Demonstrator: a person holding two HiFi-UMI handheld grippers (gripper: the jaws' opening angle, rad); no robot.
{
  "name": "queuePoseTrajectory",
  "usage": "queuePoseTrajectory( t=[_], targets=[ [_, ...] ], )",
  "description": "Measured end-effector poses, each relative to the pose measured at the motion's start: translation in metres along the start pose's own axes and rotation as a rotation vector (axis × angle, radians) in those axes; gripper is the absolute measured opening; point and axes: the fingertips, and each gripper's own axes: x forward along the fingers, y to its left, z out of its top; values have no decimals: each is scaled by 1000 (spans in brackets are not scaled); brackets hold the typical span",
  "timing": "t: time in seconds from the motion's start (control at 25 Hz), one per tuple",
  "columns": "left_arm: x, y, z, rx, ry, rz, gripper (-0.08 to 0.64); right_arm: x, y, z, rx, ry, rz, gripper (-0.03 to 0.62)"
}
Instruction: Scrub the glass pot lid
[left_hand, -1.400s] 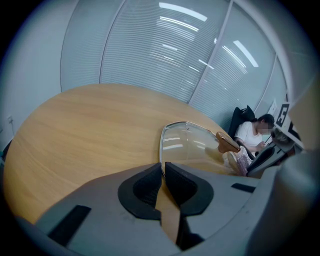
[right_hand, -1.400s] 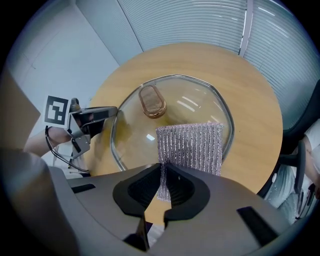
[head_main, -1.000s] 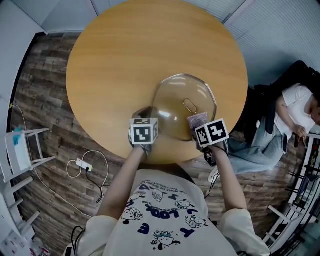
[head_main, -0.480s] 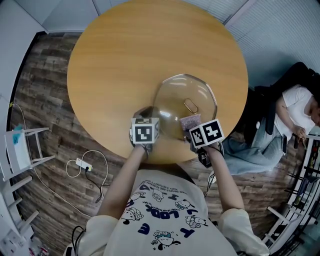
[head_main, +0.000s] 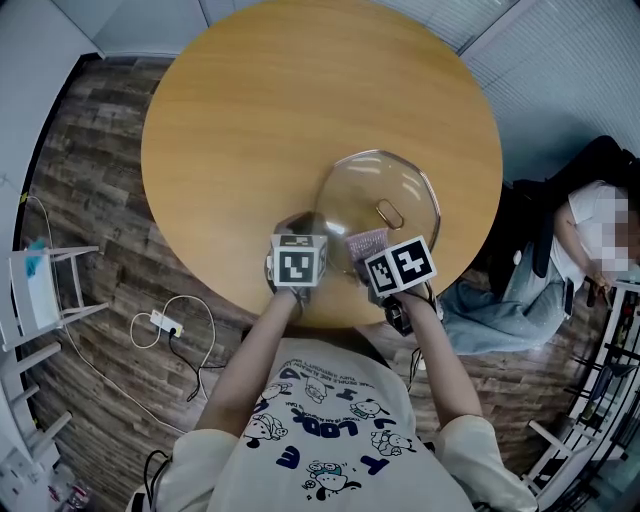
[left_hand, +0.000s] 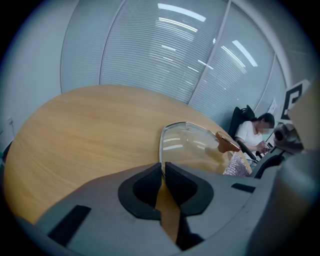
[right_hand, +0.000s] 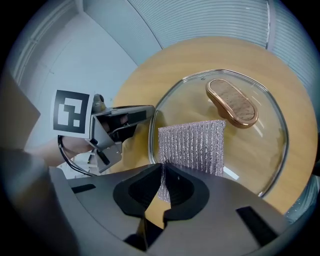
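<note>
The glass pot lid (head_main: 395, 190) lies on the round wooden table (head_main: 250, 120), near its front edge, with a copper-coloured handle (head_main: 390, 213) on top. My left gripper (head_main: 297, 228) is shut on the lid's left rim; in the left gripper view the rim (left_hand: 161, 150) runs straight into the closed left gripper (left_hand: 163, 167). My right gripper (right_hand: 163, 170) is shut on a silvery mesh scrub cloth (right_hand: 192, 145), which lies flat on the glass (right_hand: 255, 150) just short of the handle (right_hand: 231, 102). From the head view the cloth (head_main: 365, 243) covers the lid's near-left part.
A person (head_main: 590, 235) sits in a dark chair to the right of the table. On the wooden floor at the left lie a power strip with a cable (head_main: 160, 325) and a white rack (head_main: 40, 290). Window blinds (left_hand: 165, 45) stand behind the table.
My right gripper has slid the scrub cloth leftward over the lid, from near the handle toward the near-left rim. The left gripper has kept its hold on the rim.
</note>
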Motion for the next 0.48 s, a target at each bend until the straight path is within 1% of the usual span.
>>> queuePoseTrajectory(
  t=[0.24,0.48],
  targets=[
    [4,3,-3,6,-9,3,34,7,9,10,-19,3,11,43],
    [0,-2,-1,0,-2,3,34,9,12,17,-39,10,20,41]
  ],
)
